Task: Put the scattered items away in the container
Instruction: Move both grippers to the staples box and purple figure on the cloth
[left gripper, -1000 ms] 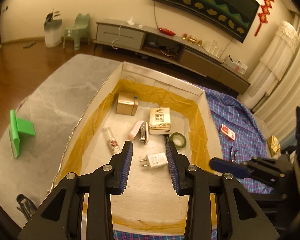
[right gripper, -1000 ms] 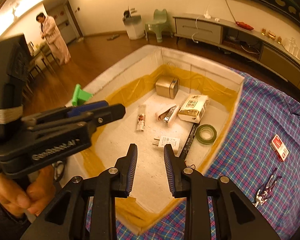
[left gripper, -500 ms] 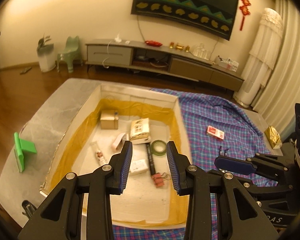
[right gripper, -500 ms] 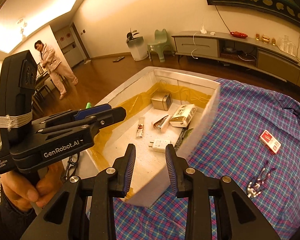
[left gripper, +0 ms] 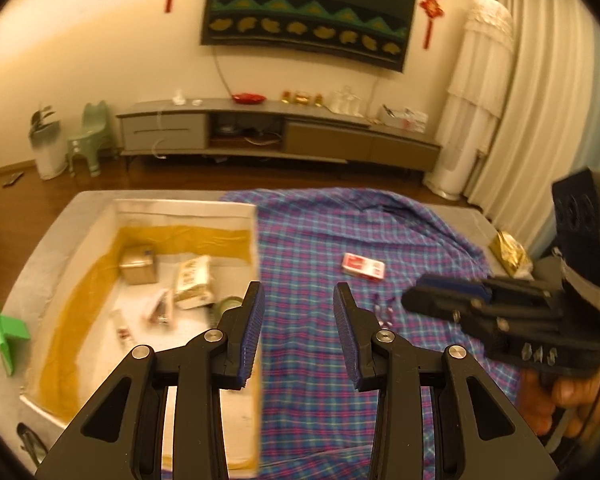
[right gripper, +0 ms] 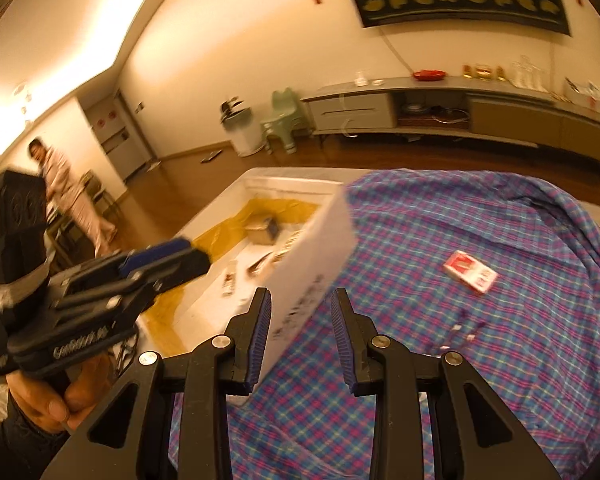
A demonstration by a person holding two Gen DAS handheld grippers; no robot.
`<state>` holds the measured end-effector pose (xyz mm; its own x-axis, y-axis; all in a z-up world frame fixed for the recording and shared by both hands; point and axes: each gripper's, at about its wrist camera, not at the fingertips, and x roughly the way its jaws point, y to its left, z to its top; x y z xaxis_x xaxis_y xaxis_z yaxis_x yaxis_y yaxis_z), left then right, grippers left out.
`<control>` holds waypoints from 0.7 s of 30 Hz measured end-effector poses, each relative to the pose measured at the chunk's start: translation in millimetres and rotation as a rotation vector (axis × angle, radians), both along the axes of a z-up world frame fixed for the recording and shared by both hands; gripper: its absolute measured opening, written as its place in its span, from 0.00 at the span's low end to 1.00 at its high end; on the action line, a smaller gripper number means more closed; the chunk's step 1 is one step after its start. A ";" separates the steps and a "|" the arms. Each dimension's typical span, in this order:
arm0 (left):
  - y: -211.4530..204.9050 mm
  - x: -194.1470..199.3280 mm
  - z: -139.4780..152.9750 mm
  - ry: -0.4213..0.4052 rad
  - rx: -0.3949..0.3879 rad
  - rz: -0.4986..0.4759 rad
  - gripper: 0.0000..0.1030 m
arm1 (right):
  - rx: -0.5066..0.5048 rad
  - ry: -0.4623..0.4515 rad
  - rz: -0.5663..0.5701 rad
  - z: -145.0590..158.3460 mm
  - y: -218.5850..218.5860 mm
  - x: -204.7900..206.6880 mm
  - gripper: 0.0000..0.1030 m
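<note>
Both claws are spread apart and empty, the left claw (left gripper: pixel 298 332) and right claw (right gripper: pixel 300 336) aimed past the container (left gripper: pixel 256 264) toward the plaid cloth (left gripper: pixel 380 232), presumably to fetch what lies outside; the red card pack (left gripper: pixel 363 266) lies flat there, well apart from the container, its long axis running left-right, slightly skewed; a small clip (left gripper: pixel 382 312) lies nearer.

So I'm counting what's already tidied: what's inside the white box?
Inside the white box: a gold tin, a cream packet, a pink stapler, a small tube and a green tape roll. The left gripper hides the near floor.
</note>
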<state>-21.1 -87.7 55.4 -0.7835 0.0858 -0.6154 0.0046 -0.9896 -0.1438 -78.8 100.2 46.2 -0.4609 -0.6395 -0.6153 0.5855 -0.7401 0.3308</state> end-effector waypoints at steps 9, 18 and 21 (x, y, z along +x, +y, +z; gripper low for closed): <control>66.1 -36.8 -38.9 -0.131 0.017 -0.142 0.41 | 0.042 -0.104 -0.169 -58.3 59.8 -46.9 0.36; 117.5 -70.1 -88.8 -0.233 0.004 -0.205 0.42 | 0.143 -0.129 -0.225 -82.3 78.7 -107.3 0.56; 117.4 -83.8 -101.1 -0.260 0.047 -0.184 0.42 | 0.227 -0.101 -0.152 -91.4 61.3 -128.4 0.61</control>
